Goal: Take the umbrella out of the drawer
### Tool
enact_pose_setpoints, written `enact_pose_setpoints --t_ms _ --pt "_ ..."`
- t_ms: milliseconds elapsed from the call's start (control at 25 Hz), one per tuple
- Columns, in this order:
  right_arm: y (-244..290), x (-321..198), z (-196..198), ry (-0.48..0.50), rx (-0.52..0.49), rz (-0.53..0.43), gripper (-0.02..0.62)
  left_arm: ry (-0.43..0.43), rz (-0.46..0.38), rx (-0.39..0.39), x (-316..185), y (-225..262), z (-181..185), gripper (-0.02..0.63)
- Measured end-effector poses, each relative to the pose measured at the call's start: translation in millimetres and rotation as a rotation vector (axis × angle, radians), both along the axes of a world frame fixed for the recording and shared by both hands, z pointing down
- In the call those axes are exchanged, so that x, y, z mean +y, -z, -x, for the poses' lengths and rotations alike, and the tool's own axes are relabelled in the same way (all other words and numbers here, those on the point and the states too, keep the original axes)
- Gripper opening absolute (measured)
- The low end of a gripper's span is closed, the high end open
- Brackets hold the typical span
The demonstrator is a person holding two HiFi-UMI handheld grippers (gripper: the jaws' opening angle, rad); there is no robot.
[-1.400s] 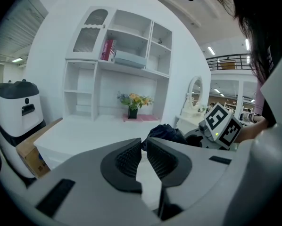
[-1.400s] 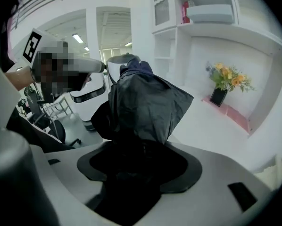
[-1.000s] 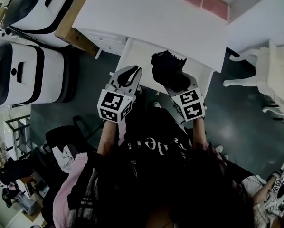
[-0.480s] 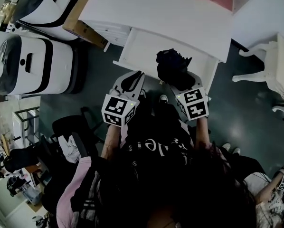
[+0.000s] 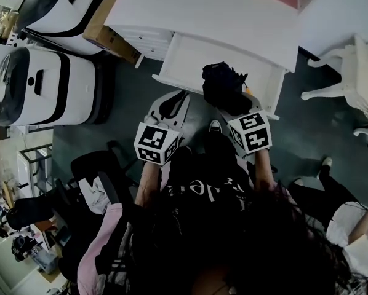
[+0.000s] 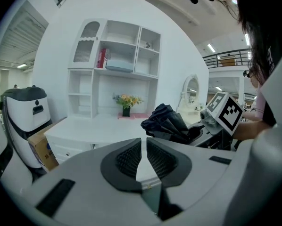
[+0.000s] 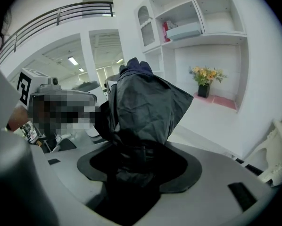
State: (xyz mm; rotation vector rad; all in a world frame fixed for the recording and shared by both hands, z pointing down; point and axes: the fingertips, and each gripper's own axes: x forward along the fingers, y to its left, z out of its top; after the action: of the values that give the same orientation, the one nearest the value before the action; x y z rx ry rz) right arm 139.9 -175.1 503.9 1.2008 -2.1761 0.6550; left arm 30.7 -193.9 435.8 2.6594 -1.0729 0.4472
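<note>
Lowest in the head view is the person's dark top, with both forearms reaching up toward the middle of the frame. The right gripper (image 5: 234, 107), right of centre, is clamped on the folded black umbrella (image 5: 223, 85). In its own view dark fabric fills the gap between the jaws and bunches above them, so the hold is on cloth and probably the shaft beneath.

The left gripper (image 5: 170, 105), left of centre, has its jaws closed pad to pad with nothing between them. It hangs just beside the umbrella without touching it.

Beyond both grippers, the white drawer (image 5: 187, 59) stands pulled out from under the counter (image 5: 202, 14), and the umbrella overlaps its front right corner. The umbrella looks lifted free, since the left gripper view shows it about level with the counter top. From straight above, though, I can't be sure its lower end has cleared the drawer's front wall. At the upper left of the frame are white machines (image 5: 42, 85) and a cardboard box (image 5: 107, 35).

To finish the step well, I'd hold the clamp firm and raise the bundle straight up before drawing it toward the body, so loose folds don't catch the drawer's edge. A grip on soft cloth may slip, so the empty gripper could open and steady the far end.
</note>
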Motion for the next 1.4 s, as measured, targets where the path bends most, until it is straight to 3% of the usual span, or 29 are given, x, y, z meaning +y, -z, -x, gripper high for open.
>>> enact_pose_setpoints --t_ms 160,360,760,1040,1400 --pt "5 22 32 -0.027 -0.014 -0.006 0.279 -0.015 -0.04 0.024 25 11 34 0.044" --pt "9 63 79 -0.063 -0.014 -0.026 0.279 -0.051 -0.084 -0.002 70 13 84 0.044" --pt "14 161 161 -0.173 -0.042 -0.023 0.279 -0.13 -0.06 0.015 165 6 168 0.044" --pt "17 203 189 -0.21 -0.045 -0.018 0.279 -0.169 -0.072 0.056 202 9 189 0.044" --pt "24 226 193 -0.213 -0.047 -0.026 0.279 -0.194 -0.082 0.086 221 15 181 0.044"
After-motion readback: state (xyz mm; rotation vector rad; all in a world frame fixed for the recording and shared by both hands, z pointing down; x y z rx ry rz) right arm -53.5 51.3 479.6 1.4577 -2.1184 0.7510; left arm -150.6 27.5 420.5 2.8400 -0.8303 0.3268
